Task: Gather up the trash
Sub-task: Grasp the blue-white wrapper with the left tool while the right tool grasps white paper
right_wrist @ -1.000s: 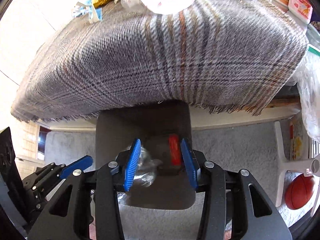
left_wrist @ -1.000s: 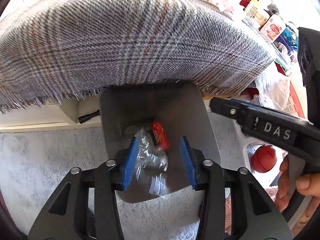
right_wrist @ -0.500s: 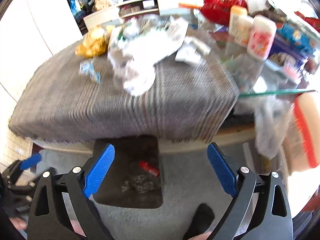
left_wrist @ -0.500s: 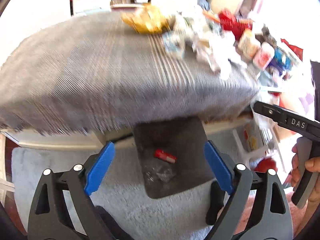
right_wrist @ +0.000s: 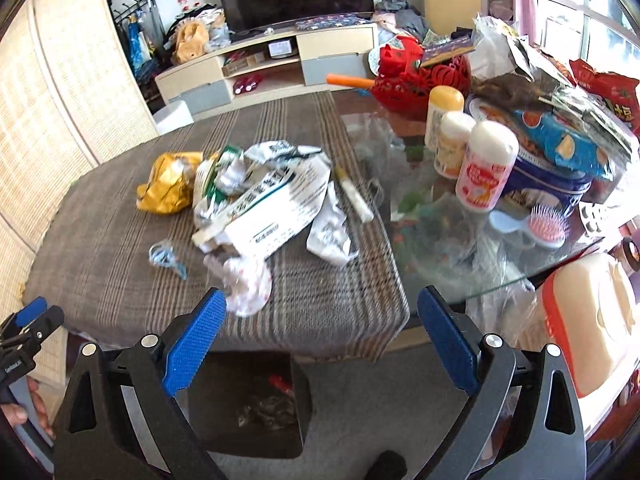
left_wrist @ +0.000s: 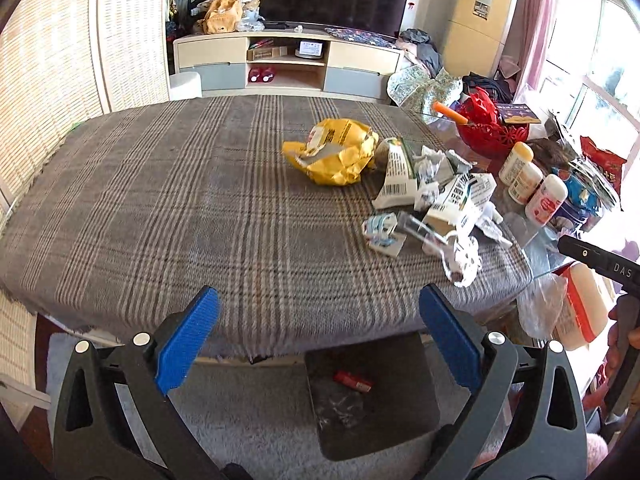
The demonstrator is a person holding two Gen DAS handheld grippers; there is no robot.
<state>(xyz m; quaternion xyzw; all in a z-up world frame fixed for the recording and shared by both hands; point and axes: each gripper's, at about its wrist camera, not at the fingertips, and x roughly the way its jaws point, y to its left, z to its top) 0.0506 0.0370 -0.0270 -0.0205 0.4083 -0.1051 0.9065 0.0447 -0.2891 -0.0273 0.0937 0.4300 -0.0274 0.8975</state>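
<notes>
The left claw (left_wrist: 319, 342) stands wide open with nothing between its blue pads; its jaws have just been opening. The right claw (right_wrist: 322, 342) is likewise spread wide and empty, its jaws having just been opening too. Both hang above the near edge of the worktop (left_wrist: 168, 208), which is covered by a grey plaid cloth (right_wrist: 100, 264).

Below that edge, on the grey carpet (left_wrist: 248, 412), sits a dark bin (left_wrist: 404, 396). Inside it lie a small red wrapper (left_wrist: 353, 381) and a crumpled clear plastic piece (left_wrist: 340, 407).

The remaining trash lies on the cloth toward its right side. A crumpled yellow bag (left_wrist: 334, 151) sits farthest back. Just beside it is a heap of torn white printed packaging (right_wrist: 264, 196), with a crushed white carton (left_wrist: 460, 196) and a small blue-and-white wrapper (left_wrist: 380, 230) nearer the edge. A crumpled white tissue (right_wrist: 250, 286) lies close to the cloth's front edge, and a blue loop of string (right_wrist: 166, 258) lies apart to the left of the heap.

On the bare glass part of the worktop stand three white bottles (right_wrist: 486, 164), a red basket (right_wrist: 416, 76) and a blue tin (right_wrist: 548, 184). A hand (left_wrist: 622, 328) at the right border of the left view grips the other tool's handle.
</notes>
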